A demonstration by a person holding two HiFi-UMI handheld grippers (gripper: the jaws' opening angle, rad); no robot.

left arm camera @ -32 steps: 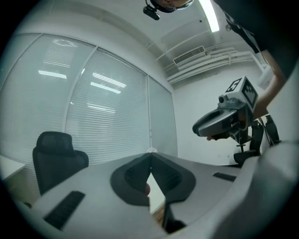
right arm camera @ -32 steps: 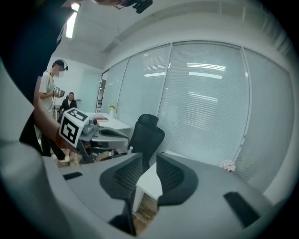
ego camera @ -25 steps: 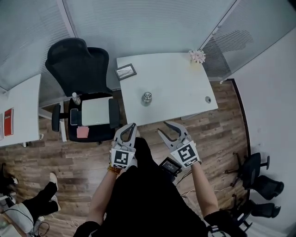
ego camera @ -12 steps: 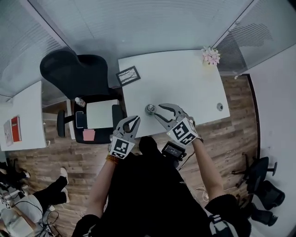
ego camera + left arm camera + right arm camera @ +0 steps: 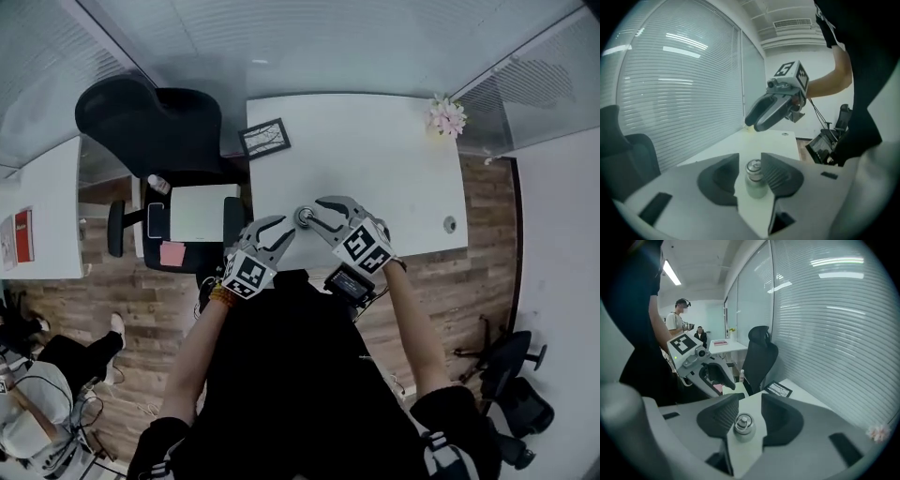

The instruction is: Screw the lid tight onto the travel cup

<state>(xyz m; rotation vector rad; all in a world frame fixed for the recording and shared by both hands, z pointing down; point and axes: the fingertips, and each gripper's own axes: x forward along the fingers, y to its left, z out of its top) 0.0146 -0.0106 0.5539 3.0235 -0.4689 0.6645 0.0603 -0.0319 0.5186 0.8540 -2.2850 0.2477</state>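
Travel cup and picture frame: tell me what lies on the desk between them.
Nothing. In the head view the white desk between the travel cup and the picture frame is bare.

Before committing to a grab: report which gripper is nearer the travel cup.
Right, narrowly. The right gripper hangs just beside the travel cup, on its right; the left gripper, jaws just opened and gripping nothing, sits slightly short at its lower left.

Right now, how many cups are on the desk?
1. The cup stands near the desk's front edge, left of its middle in the head view. No second cup shows, and little of the desk is hidden.
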